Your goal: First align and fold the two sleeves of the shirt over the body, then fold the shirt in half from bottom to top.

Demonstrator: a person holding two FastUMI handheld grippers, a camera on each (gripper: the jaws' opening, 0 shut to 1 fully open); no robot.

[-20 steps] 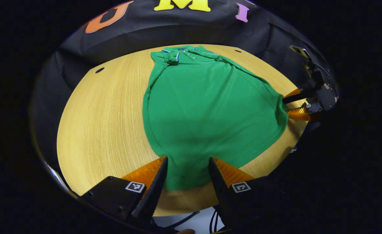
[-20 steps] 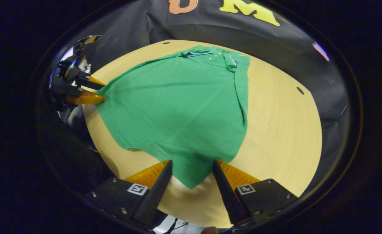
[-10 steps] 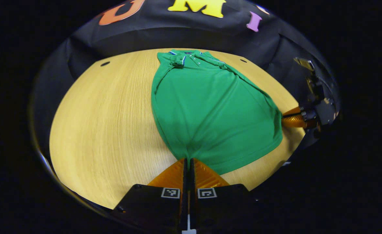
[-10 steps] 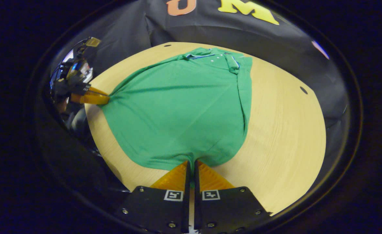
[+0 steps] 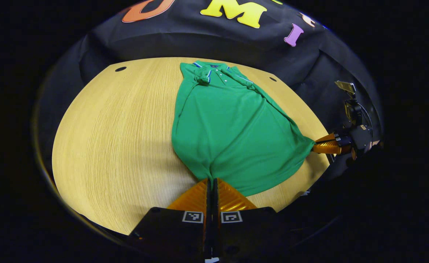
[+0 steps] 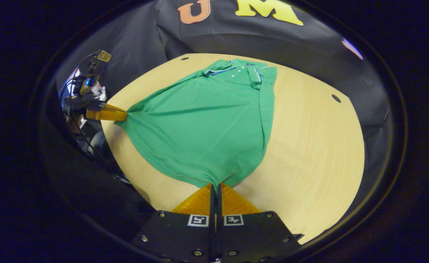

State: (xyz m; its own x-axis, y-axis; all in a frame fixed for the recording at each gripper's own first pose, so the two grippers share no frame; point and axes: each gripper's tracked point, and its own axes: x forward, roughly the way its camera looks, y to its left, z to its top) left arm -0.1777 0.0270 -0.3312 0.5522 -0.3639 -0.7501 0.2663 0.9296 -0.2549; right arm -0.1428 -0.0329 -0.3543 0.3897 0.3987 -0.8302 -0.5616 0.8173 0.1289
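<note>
L gripper [image 5: 211, 179] clamped on shirt [image 5: 232, 128] hem at my 6; R gripper [image 6: 216, 185] clamped on the other hem corner. Collar at 12 on table [image 5: 119, 128].

Readable words or numbers: none can be made out.
Left hand-held gripper [image 5: 211, 179]: two small square black-and-white coded markers sit side by side on its near body, one on each half; they are patterns, not letters.
Right hand-held gripper [image 6: 216, 185]: the same pair of square coded markers sits on its near body, also patterns with no letters or digits.
Shirt [image 5: 232, 128]: no print or brand mark can be read on its cloth; any collar label at the far end is too small to tell.
</note>
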